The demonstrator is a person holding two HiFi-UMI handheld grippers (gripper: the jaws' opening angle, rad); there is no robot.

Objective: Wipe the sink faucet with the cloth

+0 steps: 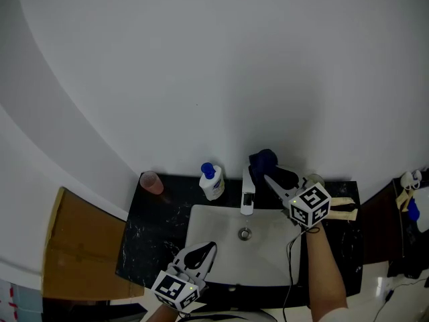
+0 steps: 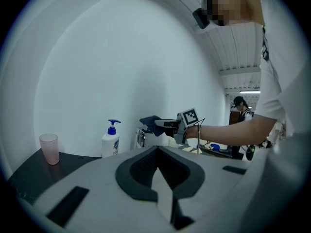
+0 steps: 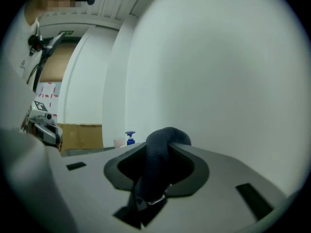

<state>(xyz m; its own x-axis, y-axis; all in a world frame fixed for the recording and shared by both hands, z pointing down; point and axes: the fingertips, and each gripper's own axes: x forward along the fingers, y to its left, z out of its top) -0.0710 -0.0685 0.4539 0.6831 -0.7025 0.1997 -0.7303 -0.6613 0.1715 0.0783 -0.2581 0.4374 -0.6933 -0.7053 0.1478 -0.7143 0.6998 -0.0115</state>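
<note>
We start with the plain white wall [image 1: 201, 59] that rises close behind everything. A wide stroke of the right gripper [image 1: 271, 174] could bump its jaw tips into it, since they point that way with little room to spare. Below it lies the black speckled stone countertop [image 1: 144, 237], and sunk into that is the white rectangular ceramic sink [image 1: 201, 221]. If the grip slackens, whatever drops would land in this basin, where we judge it would soak and drag. The short chrome sink faucet [image 1: 248, 192] stands at the basin's back edge. The right gripper is clamped on the bunched dark blue cloth [image 3: 158, 159], which bulges past the jaw tips and sits just above and beside the faucet's top. We cannot tell whether it touches the metal. The wad is thick and only part of it is pinched, so a hard rub along the spout could pull it out of the jaws. The bare jaws could also scrape the chrome if we press too low. The left gripper [image 1: 209, 248] hovers over the sink's near rim, well apart from the faucet, its jaws together on nothing. It steadies nothing, so the cloth hand works alone. The white plastic soap bottle with a blue pump [image 1: 212, 182] stands just left of the faucet and could be toppled by a leftward sweep. The small translucent pink cup [image 1: 152, 182] stands farther left and looks safer.
</note>
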